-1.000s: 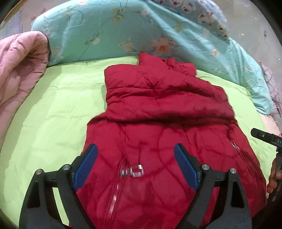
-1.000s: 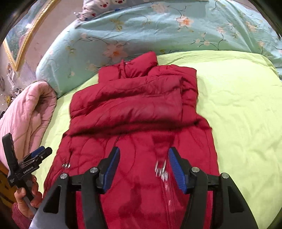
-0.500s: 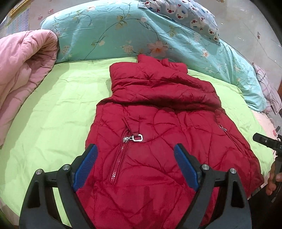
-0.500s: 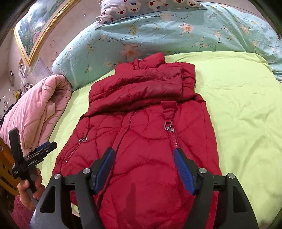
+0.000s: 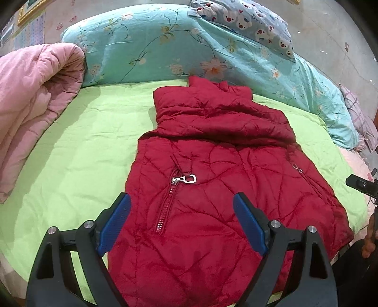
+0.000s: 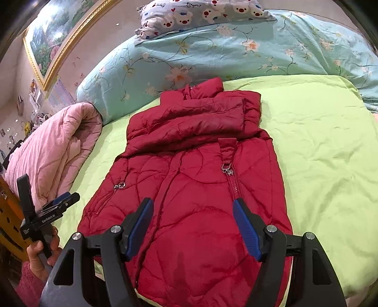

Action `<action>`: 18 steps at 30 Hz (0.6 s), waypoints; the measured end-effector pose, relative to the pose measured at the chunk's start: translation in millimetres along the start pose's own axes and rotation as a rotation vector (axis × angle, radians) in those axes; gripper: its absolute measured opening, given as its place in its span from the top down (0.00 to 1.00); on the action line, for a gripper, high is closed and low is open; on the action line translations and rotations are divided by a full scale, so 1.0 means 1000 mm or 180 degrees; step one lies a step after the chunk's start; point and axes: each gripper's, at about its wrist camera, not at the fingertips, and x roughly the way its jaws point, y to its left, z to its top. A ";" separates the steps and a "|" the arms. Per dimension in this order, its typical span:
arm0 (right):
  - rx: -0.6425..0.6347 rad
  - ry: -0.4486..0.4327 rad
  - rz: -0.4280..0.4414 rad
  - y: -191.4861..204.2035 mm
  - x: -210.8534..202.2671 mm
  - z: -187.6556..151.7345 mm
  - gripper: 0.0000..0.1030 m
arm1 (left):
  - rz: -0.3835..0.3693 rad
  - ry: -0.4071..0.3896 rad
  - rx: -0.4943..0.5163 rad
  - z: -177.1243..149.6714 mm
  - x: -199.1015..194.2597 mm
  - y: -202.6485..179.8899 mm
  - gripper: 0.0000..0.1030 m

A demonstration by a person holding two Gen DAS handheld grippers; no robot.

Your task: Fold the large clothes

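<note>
- your left gripper (image 5: 182, 222) hangs above the near half of the jacket (image 5: 212, 189), jaws spread wide, nothing between the blue pads (image 5: 114, 222); it is released.
- your right gripper (image 6: 192, 228) also hangs over the jacket's near half, jaws apart and gripping nothing; it is released too.
- the jacket is red and quilted, lying flat on the green sheet (image 5: 78, 153), collar toward the far end of the bed and hem toward you.
- its sleeves are folded across the chest in a thick band just below the collar (image 6: 203, 88).
- the lower body of the jacket is spread out, not yet folded up.
- in the left view a pocket zip (image 5: 165, 205) runs up the jacket's left side, its silver pull (image 5: 186, 179) lying loose at the top.
- in the right view that same zip (image 6: 234, 186) sits between your right gripper's fingers and the sleeve band; a second, smaller pull (image 6: 120, 186) shows on the jacket's other side.
- a blue floral duvet (image 5: 146, 44) is heaped along the far edge of the bed, touching the collar.
- a bear-print pillow (image 6: 200, 14) rests on top of that duvet.
- a pink quilt (image 5: 30, 94) is bunched at the left of the sheet, apart from the jacket.
- a gold-framed picture (image 6: 59, 35) hangs on the wall at upper left of the right view.
- your left hand (image 6: 40, 250) shows in the right view, wrapped round the handle of its gripper (image 6: 68, 199), beside the bed's near left edge.
</note>
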 end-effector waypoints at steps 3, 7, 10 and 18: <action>0.0020 -0.0018 0.0062 -0.005 -0.003 -0.002 0.30 | 0.0043 0.0011 0.0015 0.000 0.001 0.001 0.14; 0.0091 -0.0006 0.0048 -0.015 -0.005 -0.008 0.30 | 0.0023 0.0047 0.0007 -0.001 0.004 0.004 0.14; 0.0125 0.0040 0.0047 -0.020 -0.006 -0.016 0.30 | -0.0003 0.0069 0.0016 -0.006 0.005 0.009 0.14; 0.0202 0.0090 0.0031 -0.027 -0.017 -0.030 0.30 | -0.0130 0.0270 -0.0085 -0.030 0.005 0.028 0.14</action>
